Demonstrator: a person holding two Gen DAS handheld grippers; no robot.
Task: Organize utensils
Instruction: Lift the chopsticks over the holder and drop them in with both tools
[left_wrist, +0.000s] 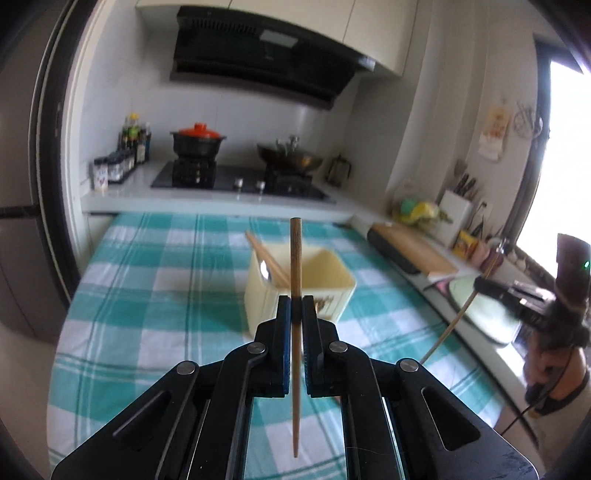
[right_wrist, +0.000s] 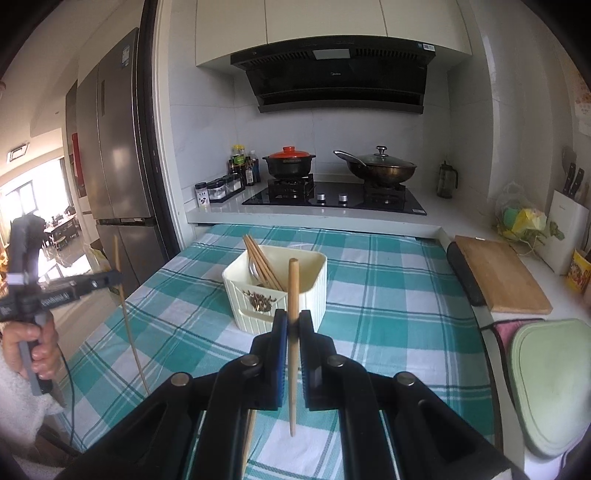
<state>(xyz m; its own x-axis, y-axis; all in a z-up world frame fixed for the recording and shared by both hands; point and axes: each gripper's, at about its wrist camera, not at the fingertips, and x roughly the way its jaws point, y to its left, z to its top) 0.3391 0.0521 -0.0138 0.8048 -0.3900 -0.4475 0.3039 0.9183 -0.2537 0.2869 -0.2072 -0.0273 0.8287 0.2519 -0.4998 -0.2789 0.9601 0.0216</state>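
Left gripper (left_wrist: 296, 308): jaws clamped on one wooden chopstick (left_wrist: 295, 258), which stands near upright between the blue pads, thick end at 12 o'clock, thin tip hanging at 6 o'clock below the grip. Right gripper (right_wrist: 293, 321): jaws likewise clamped on a second chopstick (right_wrist: 293, 291), near upright, thick end up. A further stick (right_wrist: 248, 439) shows at 7 o'clock under this gripper; whether it lies on the cloth cannot be told.

Both tools are held above a table covered with a teal-and-white checked cloth (right_wrist: 388, 295). Just beyond each gripper, at 12 o'clock, stands a cream ribbed utensil holder (right_wrist: 314, 291), upright on the cloth. Inside it, leaning toward 11 o'clock, are several chopsticks (right_wrist: 258, 258) and a metal spoon (right_wrist: 253, 267).

At 3 o'clock of the table: wooden cutting board (right_wrist: 498, 277) on the counter. Far, at 12 o'clock: black hob carrying a red-lidded pot (right_wrist: 290, 162) and a lidded wok (right_wrist: 380, 168), range hood (right_wrist: 332, 77) above.
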